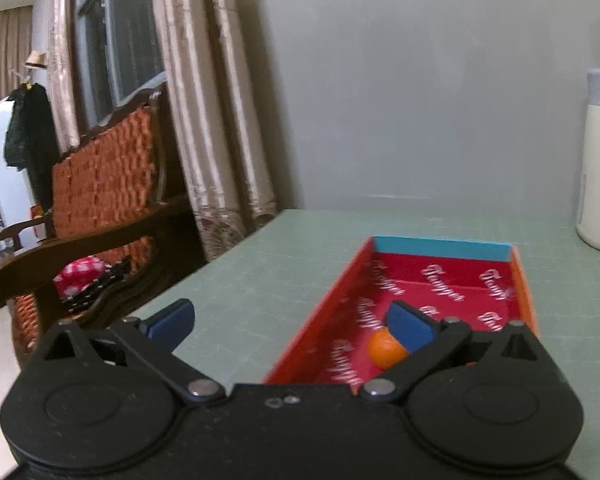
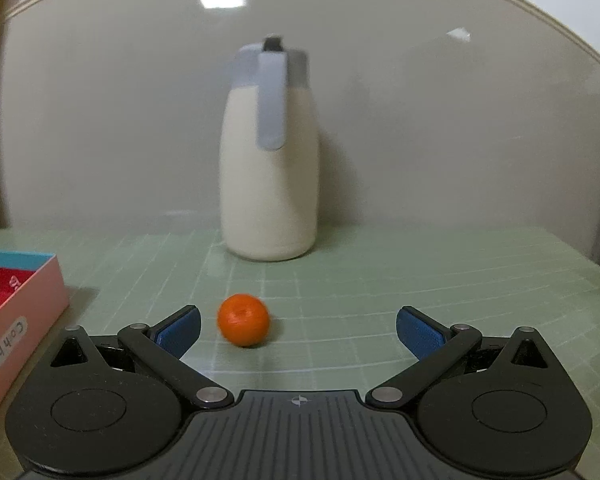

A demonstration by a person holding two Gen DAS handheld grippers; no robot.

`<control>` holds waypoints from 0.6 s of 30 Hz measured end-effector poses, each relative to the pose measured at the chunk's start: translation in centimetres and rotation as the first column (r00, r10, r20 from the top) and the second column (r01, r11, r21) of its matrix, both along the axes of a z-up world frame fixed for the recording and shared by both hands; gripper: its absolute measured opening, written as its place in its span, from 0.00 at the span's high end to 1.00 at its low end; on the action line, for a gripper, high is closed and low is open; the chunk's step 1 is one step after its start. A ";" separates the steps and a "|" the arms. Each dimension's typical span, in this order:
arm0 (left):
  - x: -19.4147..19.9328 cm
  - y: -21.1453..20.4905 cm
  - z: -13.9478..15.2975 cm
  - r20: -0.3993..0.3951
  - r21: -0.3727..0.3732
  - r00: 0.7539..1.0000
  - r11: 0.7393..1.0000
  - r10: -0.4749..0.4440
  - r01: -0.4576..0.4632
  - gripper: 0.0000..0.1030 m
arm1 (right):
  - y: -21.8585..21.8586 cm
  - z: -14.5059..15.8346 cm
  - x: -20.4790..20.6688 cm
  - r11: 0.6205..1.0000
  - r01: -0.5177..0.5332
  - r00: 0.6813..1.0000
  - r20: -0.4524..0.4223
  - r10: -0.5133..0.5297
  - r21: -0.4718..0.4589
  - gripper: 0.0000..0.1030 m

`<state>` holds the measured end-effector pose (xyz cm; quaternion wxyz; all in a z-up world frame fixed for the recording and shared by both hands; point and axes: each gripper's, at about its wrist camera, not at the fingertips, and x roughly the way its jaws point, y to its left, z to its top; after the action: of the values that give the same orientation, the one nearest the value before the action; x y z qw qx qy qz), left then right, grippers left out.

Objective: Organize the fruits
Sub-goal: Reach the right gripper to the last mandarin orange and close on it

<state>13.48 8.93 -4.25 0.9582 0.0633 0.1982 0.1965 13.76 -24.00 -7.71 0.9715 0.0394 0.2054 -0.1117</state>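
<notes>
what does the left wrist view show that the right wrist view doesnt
Only the left wrist view shows the wooden chair, the curtains, and an orange lying inside the red box, partly behind the open left gripper. Only the right wrist view shows a second orange on the green mat, ahead of the open right gripper. Both show the box and the cream jug.

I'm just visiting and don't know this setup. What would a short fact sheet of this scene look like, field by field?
surface: green grid mat
box: open red box, one small orange fruit inside it
loose fruit: another orange fruit on the mat, outside the box
left gripper: open, holding nothing, over the box's near end
right gripper: open, holding nothing, loose fruit just ahead of it
background: cream jug with grey lid standing by the wall
</notes>
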 end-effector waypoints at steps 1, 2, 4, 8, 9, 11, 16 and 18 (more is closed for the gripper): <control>-0.5 0.7 0.1 0.008 -0.003 1.000 1.000 0.015 -0.015 0.06 | -0.2 -0.1 0.2 1.000 -0.008 1.000 -0.010 0.008 0.010 0.00; -0.8 1.3 0.0 0.014 -0.006 0.999 1.000 0.030 -0.030 0.06 | -0.2 -0.2 0.6 1.000 -0.014 1.000 -0.021 0.014 0.026 0.00; -1.5 2.7 -0.1 0.028 -0.016 0.997 0.998 0.067 -0.067 0.06 | -0.4 -0.6 1.5 0.998 -0.020 0.999 -0.040 0.023 0.060 0.00; -2.1 4.7 -0.7 0.035 -0.042 0.992 0.992 0.118 -0.117 0.06 | -0.1 -1.0 2.9 0.998 -0.022 0.997 -0.073 0.026 0.057 0.00; -2.3 5.2 -1.0 0.041 -0.050 0.991 0.991 0.129 -0.127 0.06 | 0.0 -1.1 3.3 0.999 -0.024 0.997 -0.076 0.028 0.047 0.01; -2.5 5.9 -1.5 0.054 -0.060 0.986 0.986 0.161 -0.157 0.06 | 0.1 -1.1 3.9 0.999 -0.027 0.996 -0.079 0.029 0.034 0.04; -2.5 7.1 -1.7 0.040 -0.086 0.977 0.975 0.209 -0.205 0.06 | 0.3 -1.9 6.2 0.997 -0.036 0.988 -0.148 0.045 0.066 0.35; -2.8 7.2 -1.7 0.051 -0.083 0.972 0.971 0.228 -0.223 0.06 | 0.3 -2.1 7.0 0.995 -0.048 0.984 -0.165 0.061 0.082 0.35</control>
<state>10.64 16.15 -5.92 0.9369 -0.0023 0.1824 0.2981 20.75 -23.68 -9.82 0.9513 0.0620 0.2913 -0.0799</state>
